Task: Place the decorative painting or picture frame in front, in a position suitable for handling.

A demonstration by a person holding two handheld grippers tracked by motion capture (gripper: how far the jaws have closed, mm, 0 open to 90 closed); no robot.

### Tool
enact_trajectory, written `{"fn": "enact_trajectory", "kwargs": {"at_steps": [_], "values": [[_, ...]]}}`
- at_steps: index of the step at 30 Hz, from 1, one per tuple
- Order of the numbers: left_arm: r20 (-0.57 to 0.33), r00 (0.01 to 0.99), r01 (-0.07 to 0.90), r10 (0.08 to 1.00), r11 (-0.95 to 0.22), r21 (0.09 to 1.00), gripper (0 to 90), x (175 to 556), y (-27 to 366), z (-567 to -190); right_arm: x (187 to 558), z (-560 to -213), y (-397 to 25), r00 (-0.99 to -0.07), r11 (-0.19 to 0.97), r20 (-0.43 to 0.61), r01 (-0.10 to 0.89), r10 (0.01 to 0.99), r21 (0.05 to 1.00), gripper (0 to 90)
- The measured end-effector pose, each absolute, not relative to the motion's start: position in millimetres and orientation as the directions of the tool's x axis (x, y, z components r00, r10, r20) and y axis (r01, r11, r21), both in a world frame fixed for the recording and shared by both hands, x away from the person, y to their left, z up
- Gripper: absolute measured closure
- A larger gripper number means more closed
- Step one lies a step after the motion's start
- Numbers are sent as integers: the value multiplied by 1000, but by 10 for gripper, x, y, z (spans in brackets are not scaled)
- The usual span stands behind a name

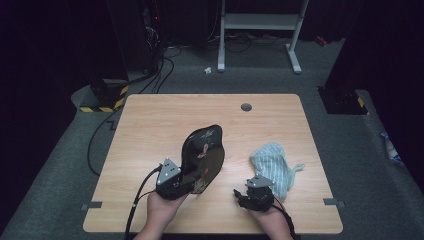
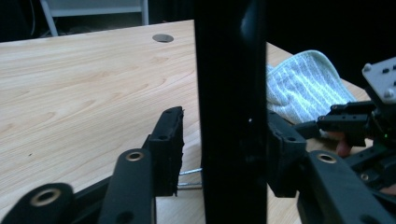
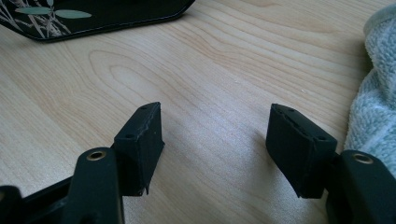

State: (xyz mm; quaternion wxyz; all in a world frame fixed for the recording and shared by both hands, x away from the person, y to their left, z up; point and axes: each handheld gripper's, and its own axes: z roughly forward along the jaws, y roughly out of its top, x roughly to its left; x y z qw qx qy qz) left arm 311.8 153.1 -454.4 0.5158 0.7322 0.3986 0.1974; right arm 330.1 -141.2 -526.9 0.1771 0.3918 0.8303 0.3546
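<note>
A glossy black tray (image 1: 202, 155) with a leaf pattern stands tilted up on its edge over the middle of the wooden table (image 1: 165, 120). My left gripper (image 1: 187, 177) is shut on its near end. In the left gripper view the tray's (image 2: 231, 93) edge rises straight between the jaws (image 2: 224, 140). My right gripper (image 1: 247, 189) sits low near the table's front right, open, with bare wood between its jaws (image 3: 215, 135). A pale green striped cloth (image 1: 274, 167) lies crumpled just to its right (image 3: 378, 93), and the tray's (image 3: 93, 18) corner lies ahead to its left.
A round grey cable hole (image 1: 246, 106) sits near the table's far edge. Beyond the table, a white metal frame (image 1: 260, 22) stands on the grey floor, with black cables (image 1: 160, 70) at the back left. The left gripper view shows the right gripper (image 2: 355, 123) beside the cloth (image 2: 303, 86).
</note>
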Motion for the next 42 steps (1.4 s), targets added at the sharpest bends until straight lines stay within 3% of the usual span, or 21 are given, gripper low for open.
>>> {"fn": "enact_trajectory", "kwargs": {"at_steps": [7,23,34,42], "values": [[-113,627,368,771,-165,915,475,2974,1645,-4630,3301,-5269,-1412,-630,442,-17,525,776,728,361],[-71,665,375,744,-249,893,520,2816,1623,-5217,3296,-5268,-1411,-627,438,-12,530,779,726,361],[-120,649,405,751,-207,890,460,2883,1648,-5262,3257,-5204,-1465,-624,437,-39,500,781,748,414],[-118,644,410,756,-210,888,446,2888,1643,-5263,3309,-4902,-1888,-468,356,-111,476,877,804,380]]}}
